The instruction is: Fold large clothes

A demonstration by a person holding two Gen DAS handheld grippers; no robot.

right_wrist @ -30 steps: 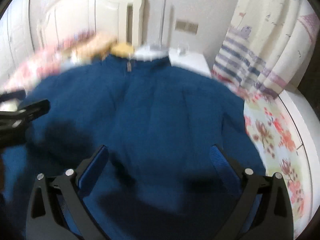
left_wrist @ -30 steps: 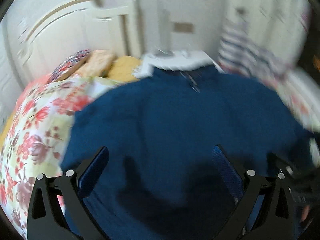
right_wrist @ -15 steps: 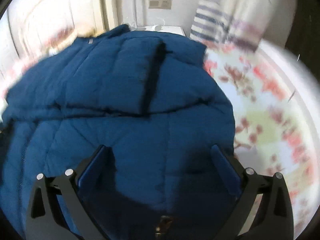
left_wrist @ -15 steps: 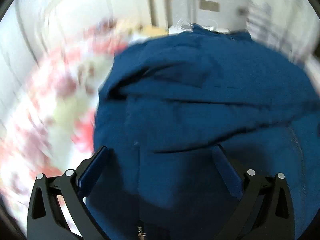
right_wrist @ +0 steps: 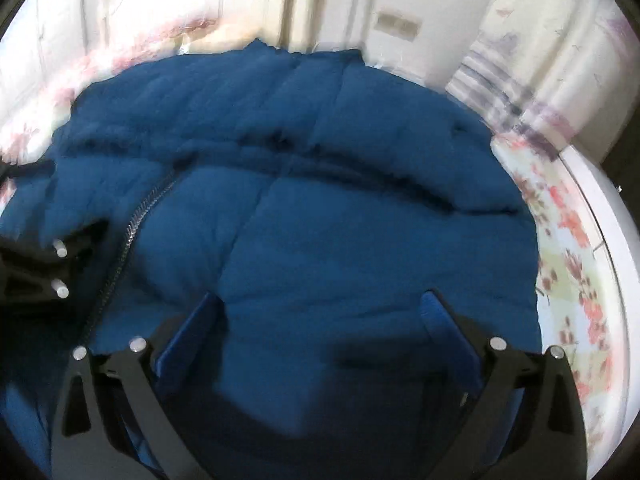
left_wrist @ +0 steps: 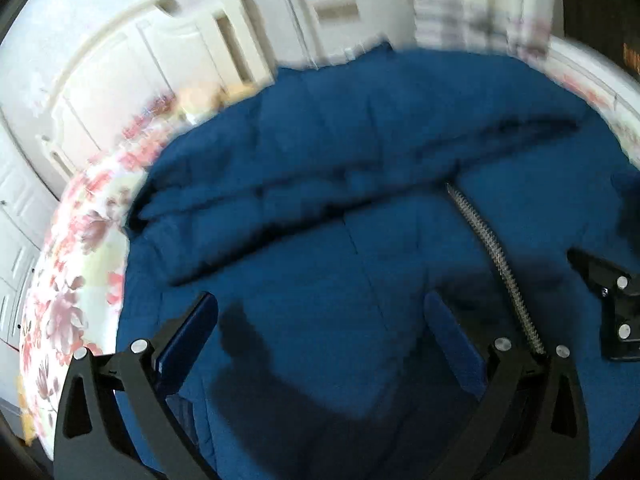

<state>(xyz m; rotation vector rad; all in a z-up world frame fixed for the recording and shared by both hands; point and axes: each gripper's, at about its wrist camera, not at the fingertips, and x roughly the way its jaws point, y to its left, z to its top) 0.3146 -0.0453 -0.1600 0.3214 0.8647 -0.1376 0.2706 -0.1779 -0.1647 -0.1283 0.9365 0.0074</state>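
Note:
A large dark-blue padded jacket [left_wrist: 360,200] lies spread on the bed, its lower part folded up over the upper part, with a silver zipper [left_wrist: 492,256] running down it. It also fills the right wrist view [right_wrist: 320,208], zipper [right_wrist: 132,232] at the left. My left gripper [left_wrist: 320,320] is open and empty just above the jacket's near half. My right gripper [right_wrist: 320,316] is open and empty above the jacket's right half. Each gripper shows at the edge of the other's view, the right one in the left wrist view [left_wrist: 612,300], the left one in the right wrist view [right_wrist: 36,268].
The bed has a floral cover [left_wrist: 76,280], also at the right in the right wrist view [right_wrist: 568,264]. Pillows [left_wrist: 208,96] lie by the white headboard [left_wrist: 120,76]. A striped curtain [right_wrist: 500,88] hangs at the far right, by the white bed rim [right_wrist: 608,216].
The jacket's lower part has been folded up over its upper part. Both grippers have drawn back toward the near edge and stay open.

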